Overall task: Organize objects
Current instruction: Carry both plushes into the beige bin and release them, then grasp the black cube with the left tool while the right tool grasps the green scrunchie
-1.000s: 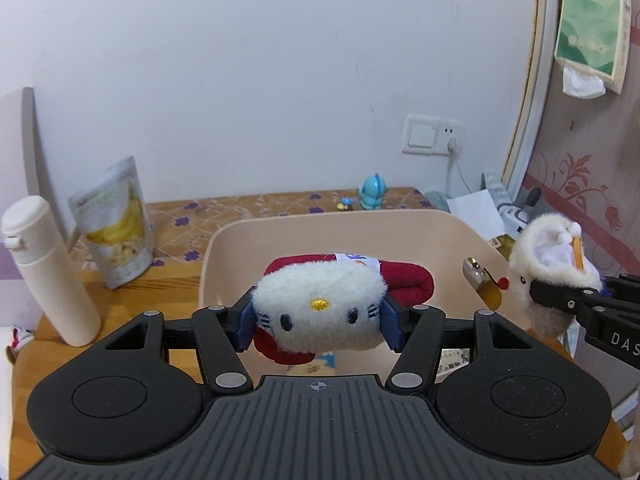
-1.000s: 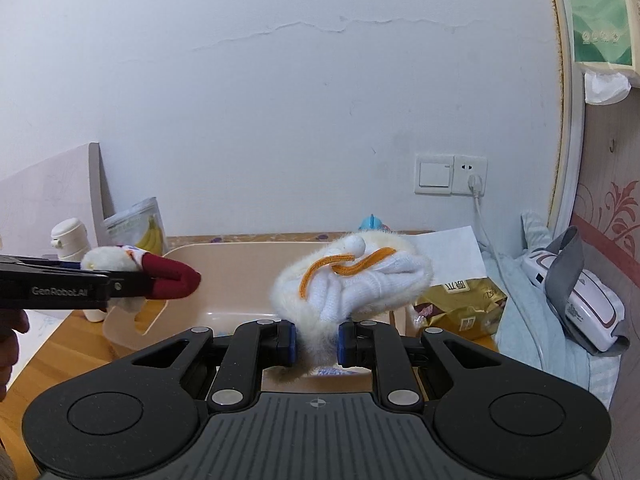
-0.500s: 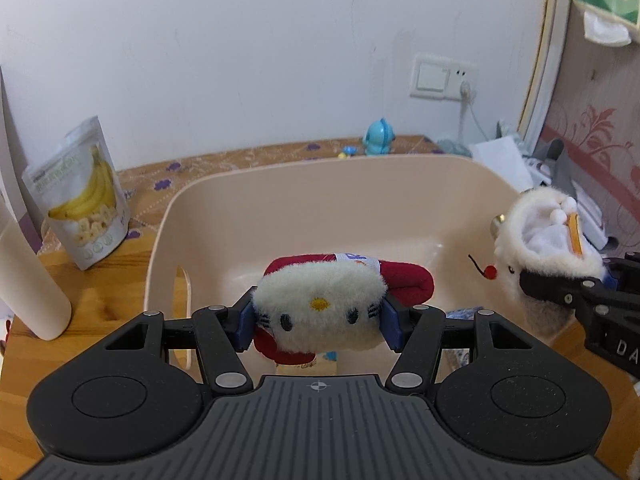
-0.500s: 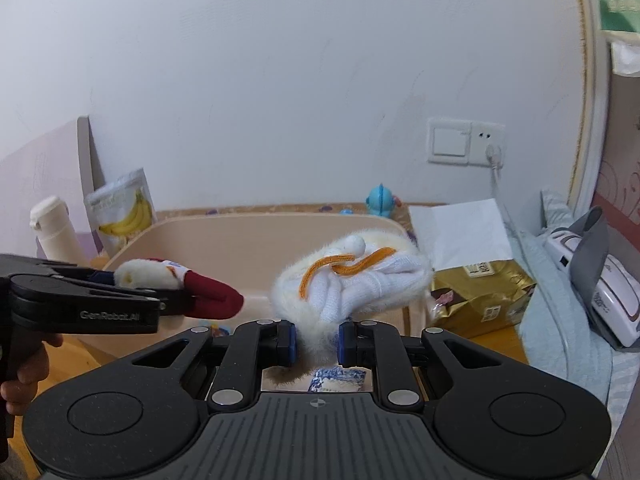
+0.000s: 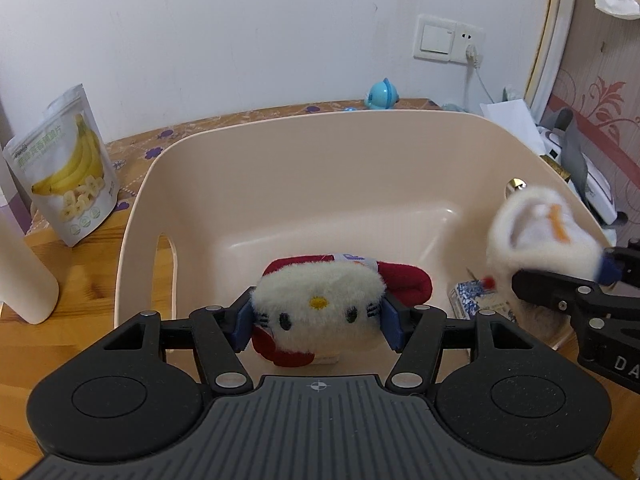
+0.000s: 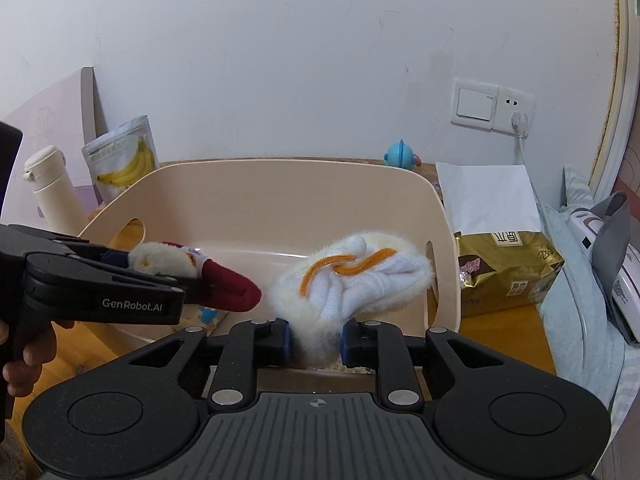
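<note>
A beige plastic bin stands on the wooden table. My left gripper is shut on a white cat-face plush with a red toe and holds it above the bin's near left part. In the right wrist view that plush pokes out of the left gripper. My right gripper holds a white fluffy sock with orange stripes by its furry cuff over the bin's near right edge. Its jaws are opening, and the cuff still fills the gap and touches both pads. In the left wrist view the sock is blurred.
A banana-chip pouch and a cream bottle stand left of the bin. A blue toy sits behind it. A blue patterned packet lies inside the bin. A gold packet lies right of the bin.
Both grippers have come down and forward over the bin with their plush items. The right gripper's jaws stand wider around the sock's cuff than before.
</note>
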Demonstrator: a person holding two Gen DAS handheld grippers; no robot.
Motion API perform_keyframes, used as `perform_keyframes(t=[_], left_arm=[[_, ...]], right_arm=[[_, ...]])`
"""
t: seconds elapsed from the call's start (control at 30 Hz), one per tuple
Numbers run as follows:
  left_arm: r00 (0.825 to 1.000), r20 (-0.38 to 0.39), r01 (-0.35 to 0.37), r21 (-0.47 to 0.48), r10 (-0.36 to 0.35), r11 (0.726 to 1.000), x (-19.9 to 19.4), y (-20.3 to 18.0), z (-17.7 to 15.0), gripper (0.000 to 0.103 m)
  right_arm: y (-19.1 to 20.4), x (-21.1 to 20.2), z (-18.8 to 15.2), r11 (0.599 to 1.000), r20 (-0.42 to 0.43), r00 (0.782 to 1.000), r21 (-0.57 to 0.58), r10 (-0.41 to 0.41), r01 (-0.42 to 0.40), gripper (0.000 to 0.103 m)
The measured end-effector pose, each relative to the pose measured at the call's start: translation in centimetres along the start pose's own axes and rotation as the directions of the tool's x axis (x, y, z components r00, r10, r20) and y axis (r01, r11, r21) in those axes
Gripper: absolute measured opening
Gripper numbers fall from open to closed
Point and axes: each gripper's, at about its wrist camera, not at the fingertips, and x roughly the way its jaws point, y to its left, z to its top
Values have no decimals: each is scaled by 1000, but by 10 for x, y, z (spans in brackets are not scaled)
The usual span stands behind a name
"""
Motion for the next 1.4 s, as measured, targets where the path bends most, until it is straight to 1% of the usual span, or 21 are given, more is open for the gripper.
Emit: perform_keyframes(t=[0.07,0.13,0.2,0.27,0.33,0.43,0.5,0.8,1.17,1.4], left_arm=[[1000,1,-2,0,2,1000,-1,0,-1,65],[1000,12,-8,-6,8,1000,-5,0,-1,72],[1000,25,-1,-16,1,1000,-10,1,0,73],[999,35,8,-28,-7,1000,-15,1,0,74],[999,53,-3,-33,5,999,-22,1,0,84],[997,81,-4,-29,6,1000,-34,1,0,85],[996,93,-2,-31,5,1000,-41,1,-2,85],[990,137,-13,-24,16,1000,-74,1,-12,88],[989,149,-9,-14,11,1000,-103,1,-38,88],[990,143,-6,2,5,1000,-114,2,-57,88]], right_arm=[[-1,-1,0,1000,9,1000,4,-2,2,42],[-1,-3,-1,1000,15,1000,9,-1,1,46],[-2,-6,0,1000,24,1000,14,-2,2,62],[-2,-11,0,1000,39,999,20,-3,2,70],[-3,-17,1,1000,52,999,28,5,-6,76],[-3,-26,1,999,72,997,36,5,-8,84],[-3,-33,1,999,88,996,36,-1,-2,95],[-1,-64,-5,999,140,990,43,-14,8,103],[3,-95,-22,999,157,987,41,-35,29,103],[5,-106,-38,998,144,988,42,-53,47,103]])
